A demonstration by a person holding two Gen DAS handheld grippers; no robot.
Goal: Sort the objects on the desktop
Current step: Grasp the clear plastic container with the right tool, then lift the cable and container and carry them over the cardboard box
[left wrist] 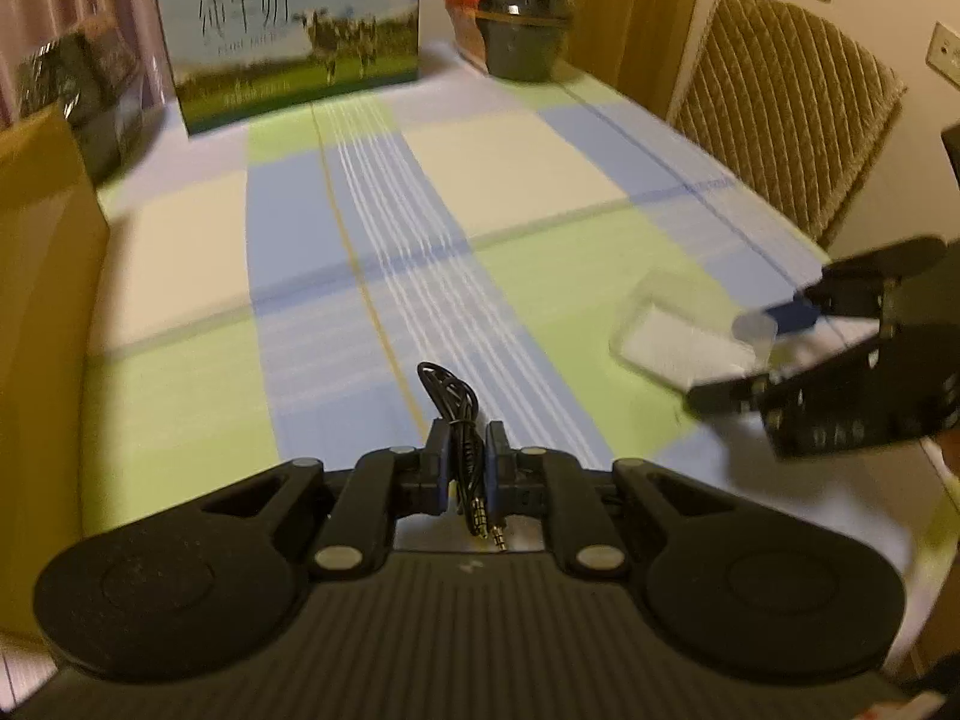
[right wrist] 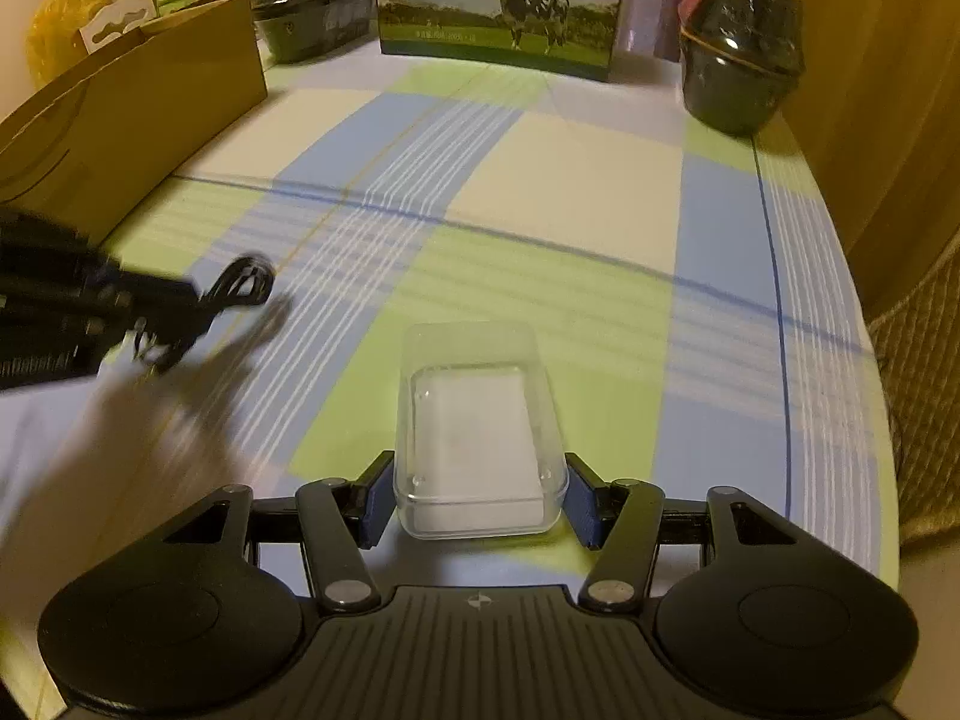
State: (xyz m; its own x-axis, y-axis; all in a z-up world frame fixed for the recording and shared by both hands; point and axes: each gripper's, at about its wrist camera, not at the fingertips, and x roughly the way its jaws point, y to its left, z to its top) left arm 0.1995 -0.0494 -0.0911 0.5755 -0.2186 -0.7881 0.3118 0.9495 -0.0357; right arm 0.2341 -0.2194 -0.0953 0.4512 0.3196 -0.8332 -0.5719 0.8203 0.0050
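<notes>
Nearest in the left wrist view: the left gripper [left wrist: 468,450] is clenching a bundled black audio cable [left wrist: 459,420], blue pads tight on the coil, two gold plugs hanging out toward the camera, loop sticking out ahead. The cable is being carried above the checked tablecloth [left wrist: 540,180], not resting on it.

Nearest in the right wrist view: the right gripper [right wrist: 480,492] is grasping a clear plastic box [right wrist: 480,438] across its short width, both blue pads against its side walls. The box is open-topped, with a white base or insert showing through. Whether it is lifted off the cloth I cannot tell for sure.

Middle ground: each gripper is showing blurred at the other view's edge, so both are moving.

Far: a brown paper bag [right wrist: 132,102] at far left, a milk carton box [right wrist: 498,0] at the back centre, a dark container [right wrist: 741,48] at far right.

Judgement: the step in hand is the pairing of cable and box. The next move is calling for the box to be steadied open side up, then the cable brought over it and released inside, plugs tucked in.
</notes>
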